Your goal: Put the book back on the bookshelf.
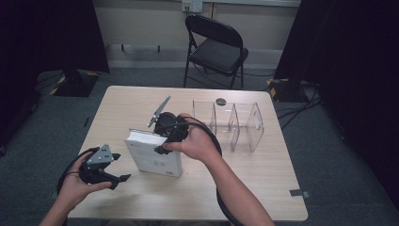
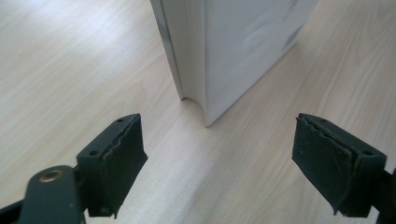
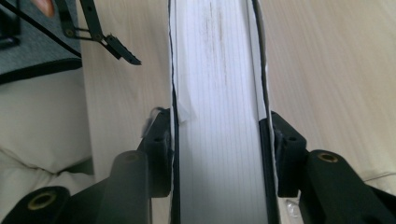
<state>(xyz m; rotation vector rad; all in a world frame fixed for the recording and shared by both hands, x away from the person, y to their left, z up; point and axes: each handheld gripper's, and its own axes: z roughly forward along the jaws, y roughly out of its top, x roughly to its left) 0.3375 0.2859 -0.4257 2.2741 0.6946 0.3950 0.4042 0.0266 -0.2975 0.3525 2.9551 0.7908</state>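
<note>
White book point(image 1: 155, 153) standing on edge on worktop point(image 1: 122, 108), just left of clear acrylic divider rack point(image 1: 235, 125). Right gripper point(image 1: 165, 141) jaws clamped across book's top edge. Left gripper point(image 1: 117, 178) left of book, jaws apart, nothing between.

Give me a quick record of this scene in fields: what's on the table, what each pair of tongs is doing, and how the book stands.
surface: light wooden table
book: white book, standing on edge, tilted
right tongs: right tongs clamped across the book's top edge, pads on both covers
left tongs: left tongs open, nothing between them, near the book's lower corner, not touching
organizer: clear divided organizer, behind the book
small item: dark round disc beyond the organizer
background: black folding chair
</note>
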